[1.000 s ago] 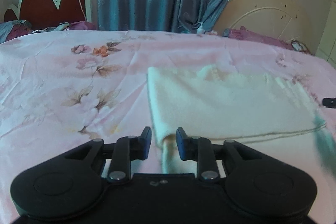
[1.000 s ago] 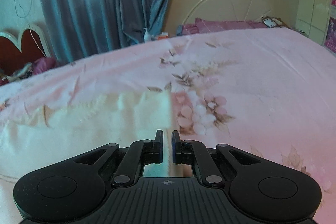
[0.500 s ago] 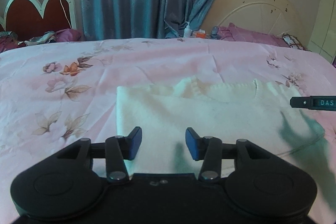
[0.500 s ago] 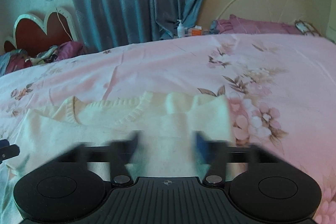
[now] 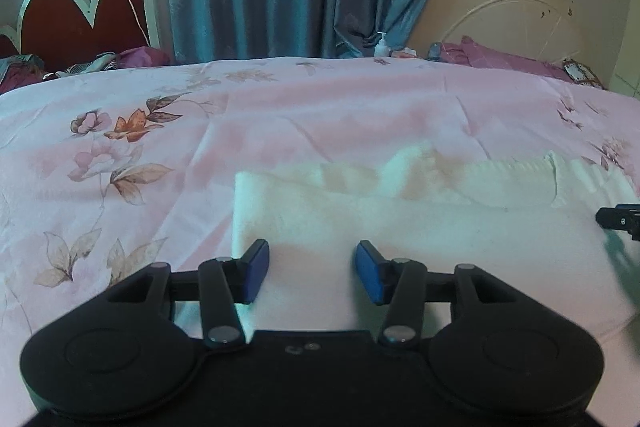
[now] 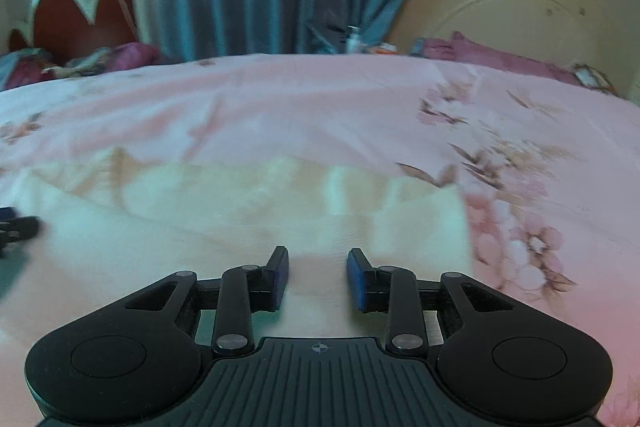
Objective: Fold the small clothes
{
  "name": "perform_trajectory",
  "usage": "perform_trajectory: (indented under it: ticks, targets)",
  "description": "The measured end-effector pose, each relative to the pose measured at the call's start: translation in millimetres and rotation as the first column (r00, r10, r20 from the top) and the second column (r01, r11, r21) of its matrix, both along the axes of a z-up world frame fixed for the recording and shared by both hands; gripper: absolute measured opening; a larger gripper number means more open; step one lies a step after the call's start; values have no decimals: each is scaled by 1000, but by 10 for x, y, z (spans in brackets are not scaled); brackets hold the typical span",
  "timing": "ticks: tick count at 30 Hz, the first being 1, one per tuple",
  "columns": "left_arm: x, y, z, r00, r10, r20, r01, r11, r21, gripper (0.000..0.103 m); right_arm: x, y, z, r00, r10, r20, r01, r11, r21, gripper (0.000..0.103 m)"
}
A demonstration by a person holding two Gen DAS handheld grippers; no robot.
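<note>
**Both tongs apart over folded garment, nothing gripped**

Left tongs point(image 5: 312, 273): jaws moderately wide, just been opening; nothing pinched, the cream garment point(image 5: 400, 227) showing in the gap. Right tongs point(image 6: 318, 277): jaws narrower yet clearly apart, just been closing; only cloth lies beneath the gap and the pads press on nothing. The garment point(image 6: 260, 227) lies folded flat on the pink floral bedspread point(image 5: 160, 147), ribbed neckline toward 12 o'clock. The opposite tool's tip shows at 3 o'clock in the left view.

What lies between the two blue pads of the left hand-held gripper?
Only the cream sweater, lying flat on the bed; the left hand-held gripper stands open in the left wrist view.
</note>
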State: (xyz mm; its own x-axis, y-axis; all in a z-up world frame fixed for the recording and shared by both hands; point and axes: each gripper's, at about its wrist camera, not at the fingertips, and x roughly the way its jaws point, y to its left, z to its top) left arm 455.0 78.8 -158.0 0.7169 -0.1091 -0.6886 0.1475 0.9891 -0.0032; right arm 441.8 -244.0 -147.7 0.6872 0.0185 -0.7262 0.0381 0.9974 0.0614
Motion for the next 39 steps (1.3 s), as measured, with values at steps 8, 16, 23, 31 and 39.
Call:
perform_trajectory:
  ticks: [8, 16, 23, 31, 39]
  targets:
    - [-42, -42, 65, 1000, 14, 7, -14, 1000, -8, 47, -83, -61, 107, 999, -2, 33, 0, 999, 54, 31]
    - [-100, -27, 81, 1000, 7, 2, -7, 1000, 25, 47, -188, -130, 167, 999, -17, 34, 15, 999, 34, 31]
    - [-345, -113, 205, 999, -28, 20, 28, 1000, 2, 47, -396, -65, 225, 999, 24, 30, -26, 998, 48, 31]
    - [-648, -277, 109, 996, -85, -5, 85, 996, 12, 47, -606, 45, 198, 998, 66, 5, -66, 997, 49, 31]
    - [-765, -220, 59, 996, -89, 16, 88, 994, 62, 51, -764, -139, 112, 1000, 1, -5, -2, 999, -39, 31]
